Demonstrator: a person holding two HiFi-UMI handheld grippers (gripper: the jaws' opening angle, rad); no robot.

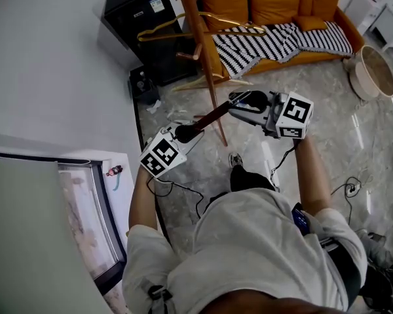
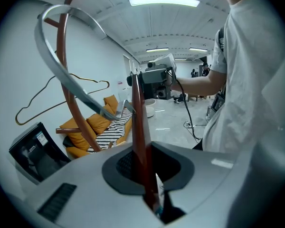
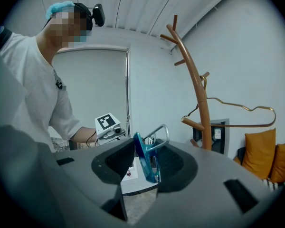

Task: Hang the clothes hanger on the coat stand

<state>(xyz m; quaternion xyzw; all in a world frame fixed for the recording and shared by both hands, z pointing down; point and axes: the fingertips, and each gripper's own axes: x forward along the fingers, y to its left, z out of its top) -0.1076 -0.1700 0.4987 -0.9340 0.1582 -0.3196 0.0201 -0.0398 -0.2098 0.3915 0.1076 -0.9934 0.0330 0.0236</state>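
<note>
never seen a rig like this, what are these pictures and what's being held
No robot here: a person holds a two-jaw gripper in each hand; the marker cubes are part of them. The head view comes from a camera on the person's head, looking down. The other two come from cameras riding on each gripper, looking along its jaws. The left gripper is shut on a reddish-brown clothes hanger; the right gripper is shut on a blue clip with a silver wire loop, seemingly at that hanger's far end. The orange-brown wooden coat stand rises from a pale glossy floor, an orange sofa behind.
</note>
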